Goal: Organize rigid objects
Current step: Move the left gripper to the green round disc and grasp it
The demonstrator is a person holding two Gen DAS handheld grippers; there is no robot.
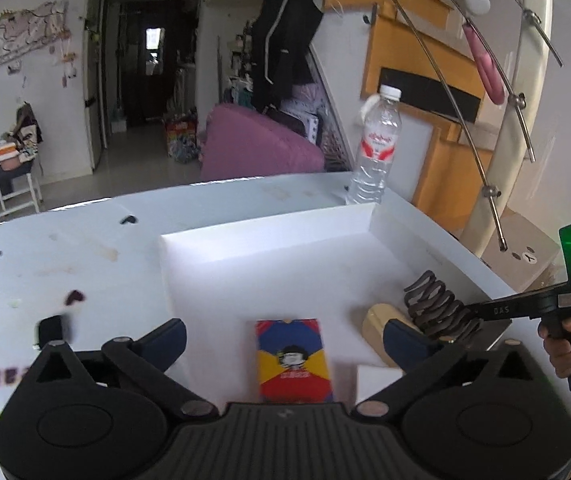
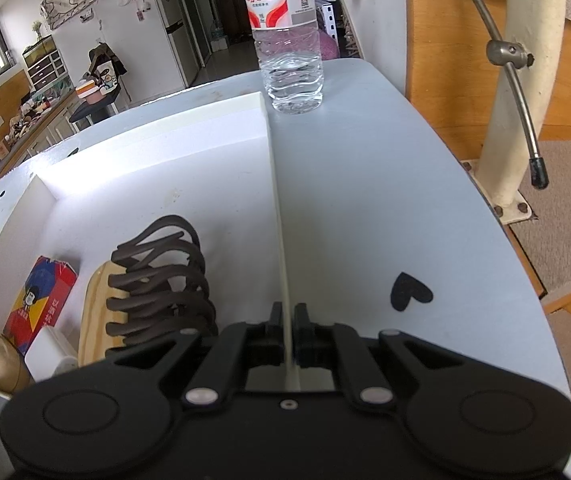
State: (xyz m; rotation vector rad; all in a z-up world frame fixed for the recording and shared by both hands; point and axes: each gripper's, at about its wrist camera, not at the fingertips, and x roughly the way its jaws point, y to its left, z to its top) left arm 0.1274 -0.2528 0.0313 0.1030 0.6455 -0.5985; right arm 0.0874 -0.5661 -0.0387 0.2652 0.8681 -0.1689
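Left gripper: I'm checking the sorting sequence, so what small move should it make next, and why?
Probably swing the left gripper left toward the small black object on the pale table. Its jaws stand wide open with nothing between them; the red, blue and yellow box already lies inside the white foam tray, whose wall the right gripper pinches, apparently steadying it.

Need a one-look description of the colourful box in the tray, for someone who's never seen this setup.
Find the shallow white tray on the pale table, with a water bottle standing just past its far corner. At the tray's near end, left of the wooden block carrying dark brown coiled loops, lies the small box. It is the only brightly printed item: red, yellow and blue with a cartoon face.
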